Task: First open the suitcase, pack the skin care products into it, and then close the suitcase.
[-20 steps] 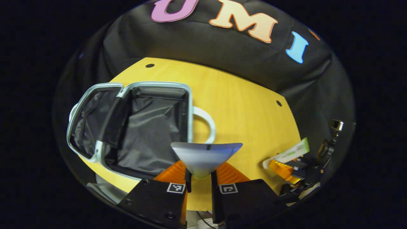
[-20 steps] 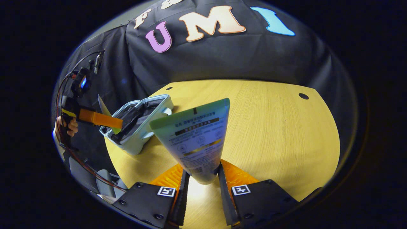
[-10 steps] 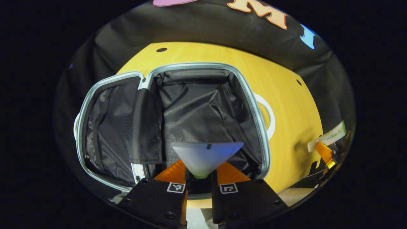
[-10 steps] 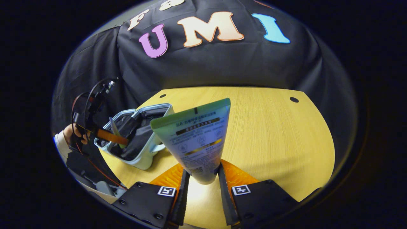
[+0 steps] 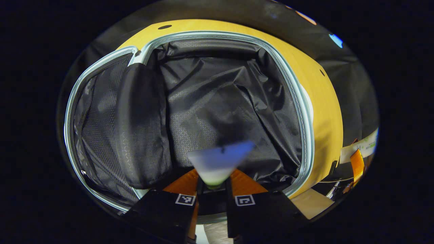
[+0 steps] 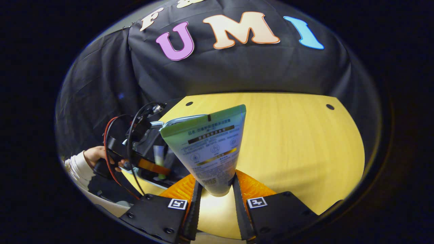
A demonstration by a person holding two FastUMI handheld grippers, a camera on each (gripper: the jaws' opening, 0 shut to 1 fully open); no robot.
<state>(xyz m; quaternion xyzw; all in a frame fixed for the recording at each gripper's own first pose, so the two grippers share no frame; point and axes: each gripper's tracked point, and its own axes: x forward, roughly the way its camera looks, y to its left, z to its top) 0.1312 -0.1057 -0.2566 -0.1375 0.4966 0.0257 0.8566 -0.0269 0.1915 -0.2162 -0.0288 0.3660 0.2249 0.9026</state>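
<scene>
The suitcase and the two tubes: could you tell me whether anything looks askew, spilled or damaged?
Nothing stands out. The suitcase lies open, its black lining creased but intact, and the left gripper holds a tube over it. The right gripper holds a green tube, unspilled.

A yellow wooden table (image 6: 298, 142) was seen across the middle of the frame, two dark holes (image 6: 330, 107) set near its far edge, black cloth (image 6: 101, 88) draped behind.
</scene>
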